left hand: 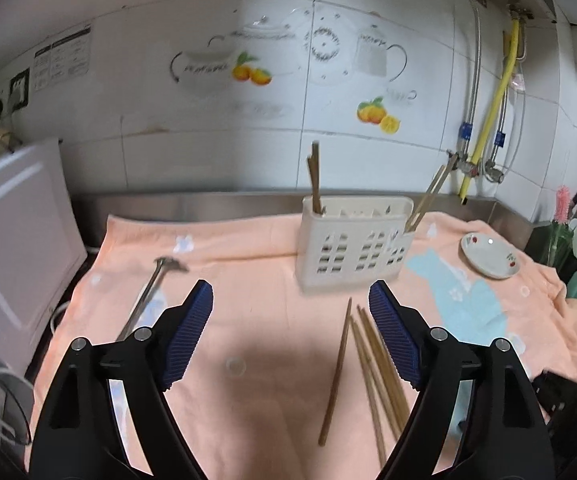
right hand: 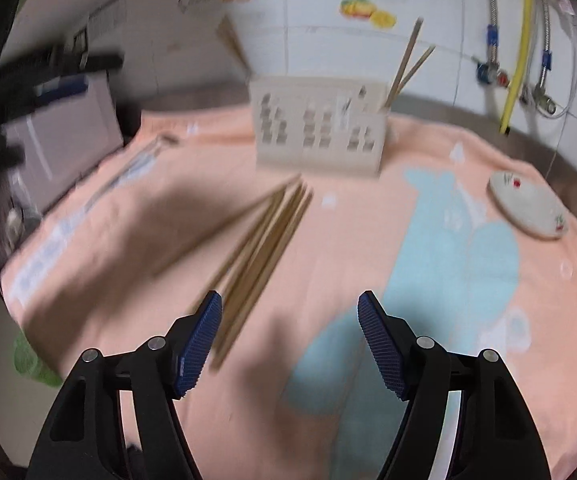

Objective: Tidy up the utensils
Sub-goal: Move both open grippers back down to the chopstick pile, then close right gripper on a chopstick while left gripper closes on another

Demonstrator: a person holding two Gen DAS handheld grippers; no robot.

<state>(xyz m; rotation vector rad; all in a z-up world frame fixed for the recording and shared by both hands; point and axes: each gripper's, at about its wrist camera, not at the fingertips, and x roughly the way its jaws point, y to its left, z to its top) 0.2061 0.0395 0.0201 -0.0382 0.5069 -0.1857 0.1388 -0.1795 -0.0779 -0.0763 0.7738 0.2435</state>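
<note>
Tiled kitchen wall with fruit decals backs a counter draped in a peach towel [left hand: 256,280]. Toward its left edge lies a metal utensil [left hand: 150,290]. The left gripper [left hand: 290,320] hovers spread wide, holding nothing. Loose chopsticks [left hand: 362,360] lie mid-towel, in front of the white caddy [left hand: 352,240] near the back edge, which holds upright chopsticks. The right gripper [right hand: 290,338] gapes wide, holding nothing, beside the loose chopsticks; a small plate [left hand: 488,256] sits by the right edge

Left tongs [left hand: 290,292] open, loose chopsticks [left hand: 364,368] on towel [left hand: 256,280], caddy [left hand: 352,240] behind
</note>
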